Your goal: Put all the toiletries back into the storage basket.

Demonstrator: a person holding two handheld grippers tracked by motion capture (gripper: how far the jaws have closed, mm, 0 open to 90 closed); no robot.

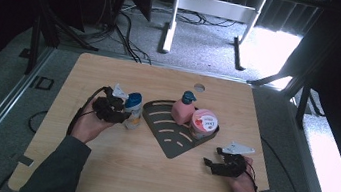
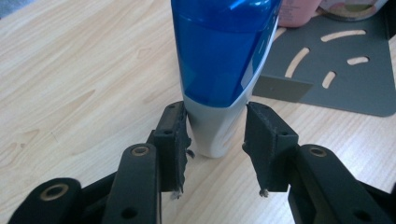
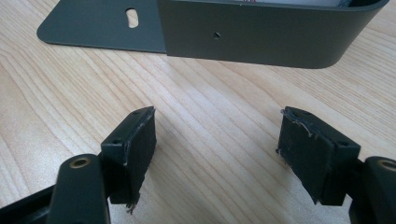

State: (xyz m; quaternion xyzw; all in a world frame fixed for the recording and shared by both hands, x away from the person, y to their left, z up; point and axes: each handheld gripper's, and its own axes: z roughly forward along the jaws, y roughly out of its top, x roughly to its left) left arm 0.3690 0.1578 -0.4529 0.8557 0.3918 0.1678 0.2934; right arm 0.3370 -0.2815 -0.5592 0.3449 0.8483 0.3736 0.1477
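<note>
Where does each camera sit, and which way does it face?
High view: above the table, looking forward and down; forearms, both hands.
Left gripper view: on the left claw, facing the blue-capped bottle; black jaws.
Right gripper view: on the right claw, facing the grey tray; open jaws.
Shared: the tray.

Blue-and-white bottle [image 2: 219, 70] stands upright on the counter [image 1: 113, 164], left of centre, just beside the grey tray's [image 1: 172, 144] left edge. Blue upper body, white tapered base between my fingers [image 2: 175, 140].
</note>
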